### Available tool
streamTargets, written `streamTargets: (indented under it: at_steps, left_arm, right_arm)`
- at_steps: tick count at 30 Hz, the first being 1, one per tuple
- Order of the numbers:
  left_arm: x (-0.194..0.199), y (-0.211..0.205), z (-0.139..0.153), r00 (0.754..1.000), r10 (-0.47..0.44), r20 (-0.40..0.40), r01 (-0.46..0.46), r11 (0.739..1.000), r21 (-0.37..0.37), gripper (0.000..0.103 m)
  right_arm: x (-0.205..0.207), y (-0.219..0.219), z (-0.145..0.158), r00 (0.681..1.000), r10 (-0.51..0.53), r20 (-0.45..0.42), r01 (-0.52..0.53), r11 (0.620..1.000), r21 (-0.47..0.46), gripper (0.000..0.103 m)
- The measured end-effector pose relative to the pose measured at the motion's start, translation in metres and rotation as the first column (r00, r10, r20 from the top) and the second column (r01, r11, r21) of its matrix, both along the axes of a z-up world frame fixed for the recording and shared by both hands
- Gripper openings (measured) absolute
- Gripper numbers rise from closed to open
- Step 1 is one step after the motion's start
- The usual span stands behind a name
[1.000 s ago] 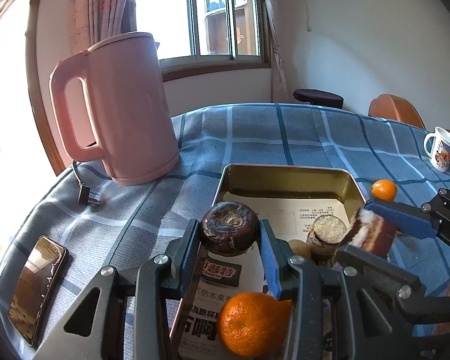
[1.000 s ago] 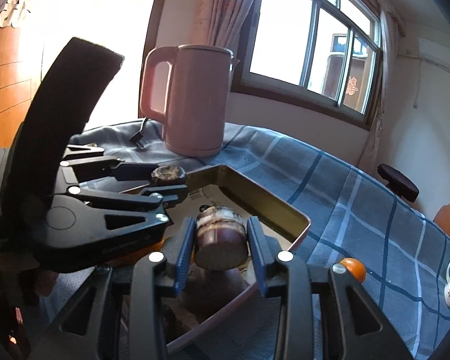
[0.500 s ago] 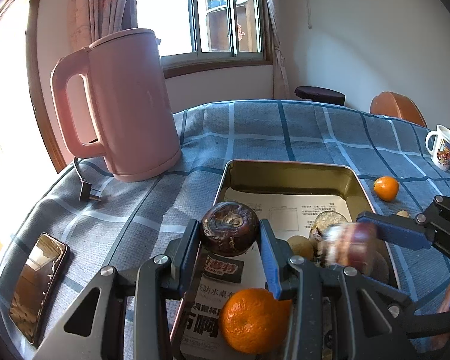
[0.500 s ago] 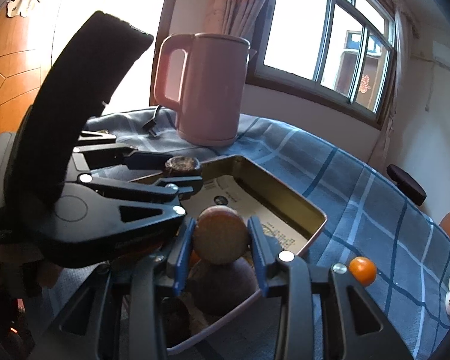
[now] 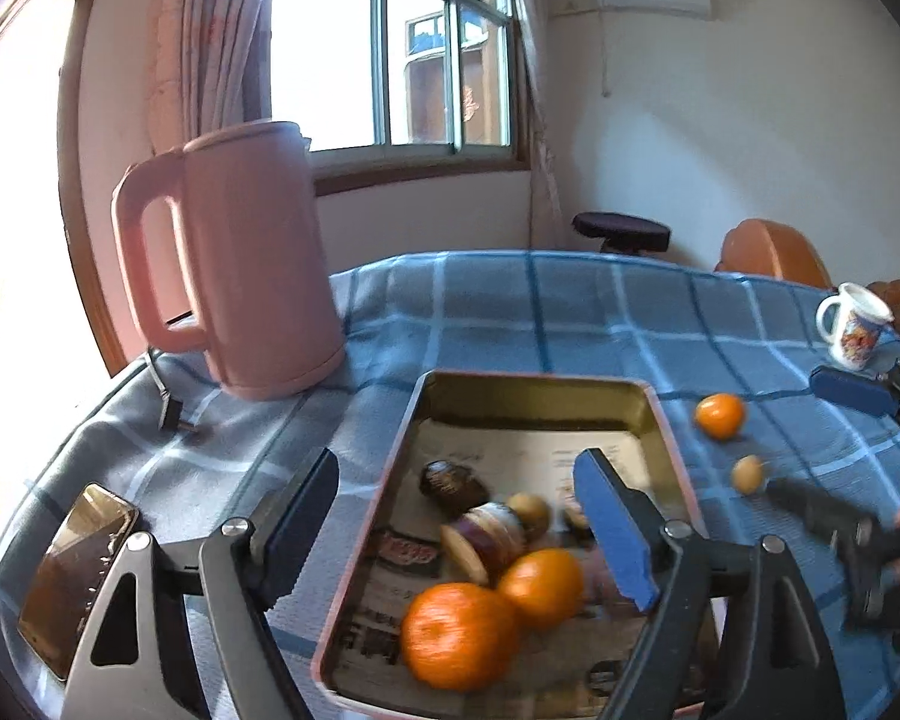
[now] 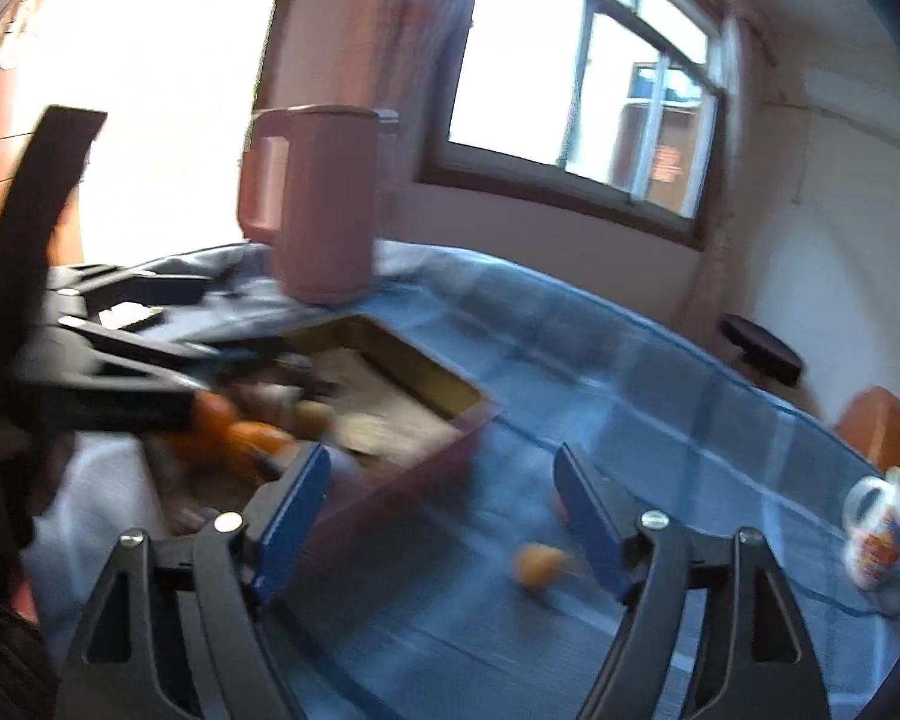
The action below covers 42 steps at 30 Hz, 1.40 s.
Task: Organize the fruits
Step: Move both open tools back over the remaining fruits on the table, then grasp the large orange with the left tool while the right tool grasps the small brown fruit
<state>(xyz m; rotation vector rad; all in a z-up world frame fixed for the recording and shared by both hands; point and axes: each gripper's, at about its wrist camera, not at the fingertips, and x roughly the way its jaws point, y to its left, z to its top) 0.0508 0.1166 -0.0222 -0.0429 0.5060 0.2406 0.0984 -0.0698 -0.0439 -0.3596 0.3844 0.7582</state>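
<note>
- Both sets of jaws are opening, nothing between them: left gripper (image 5: pixel 456 516) hangs over the tray (image 5: pixel 534 383), right gripper (image 6: pixel 441 507) over the tablecloth (image 6: pixel 660 396).
- Fruit's piled at the tray's 6 o'clock end; the cut purple fruit (image 5: pixel 486 537) lies tilted, long axis toward 1 o'clock.
- Next I'd go for the small orange (image 5: pixel 719 415) and pale fruit (image 5: pixel 747 474), loose at 3 o'clock: straddle squarely, close gently.
</note>
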Motion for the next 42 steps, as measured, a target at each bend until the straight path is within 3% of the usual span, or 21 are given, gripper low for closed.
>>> streamTargets:
  at_steps: [4, 7, 12, 15, 17, 21, 24, 25, 26, 32, 38, 42]
  left_arm:
    - [0.004, -0.019, 0.002, 1.000, -0.030, 0.007, 0.030, 1.000, 0.002, 0.082]
    - [0.010, -0.034, 0.001, 0.999, -0.050, -0.004, 0.050, 0.999, 0.013, 0.082]
    - [0.016, -0.051, -0.002, 0.997, -0.072, -0.024, 0.072, 0.997, 0.033, 0.082]
    - [0.018, -0.055, -0.003, 0.996, -0.079, -0.028, 0.080, 0.996, 0.041, 0.082]
    - [0.019, -0.057, -0.002, 0.996, -0.081, -0.025, 0.082, 0.996, 0.044, 0.082]
    - [0.022, -0.060, -0.001, 0.995, -0.092, -0.025, 0.093, 0.995, 0.043, 0.082]
    - [0.023, -0.063, 0.001, 0.994, -0.104, -0.025, 0.105, 0.994, 0.043, 0.082]
    - [0.023, -0.064, 0.002, 0.994, -0.106, -0.025, 0.107, 0.993, 0.043, 0.082]
    - [0.025, -0.065, 0.003, 0.993, -0.112, -0.024, 0.113, 0.993, 0.045, 0.082]
    - [0.039, -0.080, 0.009, 0.989, -0.146, -0.026, 0.147, 0.989, 0.036, 0.082]
    - [0.075, -0.121, 0.003, 0.971, -0.222, -0.093, 0.224, 0.974, 0.014, 0.082]
    - [0.108, -0.144, -0.012, 0.947, -0.270, -0.176, 0.270, 0.963, -0.022, 0.082]
  right_arm:
    - [0.031, -0.048, 0.001, 0.985, -0.165, -0.041, 0.165, 0.986, -0.005, 0.080]
    - [0.050, -0.068, -0.003, 0.968, -0.230, -0.096, 0.231, 0.973, 0.000, 0.080]
    - [0.061, -0.052, -0.015, 0.963, -0.165, -0.214, 0.172, 0.985, 0.015, 0.078]
    - [0.064, -0.031, -0.027, 0.956, -0.141, -0.259, 0.138, 0.990, -0.029, 0.075]
    - [0.068, -0.021, -0.035, 0.948, -0.140, -0.284, 0.128, 0.990, -0.061, 0.061]
    - [0.078, -0.015, -0.043, 0.927, -0.134, -0.350, 0.119, 0.991, -0.064, 0.058]
    - [0.083, -0.010, -0.048, 0.916, -0.124, -0.382, 0.101, 0.992, -0.079, 0.051]
    - [0.084, -0.008, -0.050, 0.910, -0.121, -0.397, 0.093, 0.992, -0.089, 0.044]
    - [0.085, -0.008, -0.051, 0.907, -0.120, -0.404, 0.089, 0.991, -0.096, 0.030]
    - [0.083, -0.020, -0.046, 0.917, -0.121, -0.381, 0.104, 0.992, -0.066, 0.029]
    - [0.099, -0.063, -0.039, 0.913, -0.332, -0.236, 0.312, 0.942, -0.119, 0.029]
    - [0.109, -0.090, -0.035, 0.889, -0.398, -0.225, 0.387, 0.917, -0.093, 0.029]
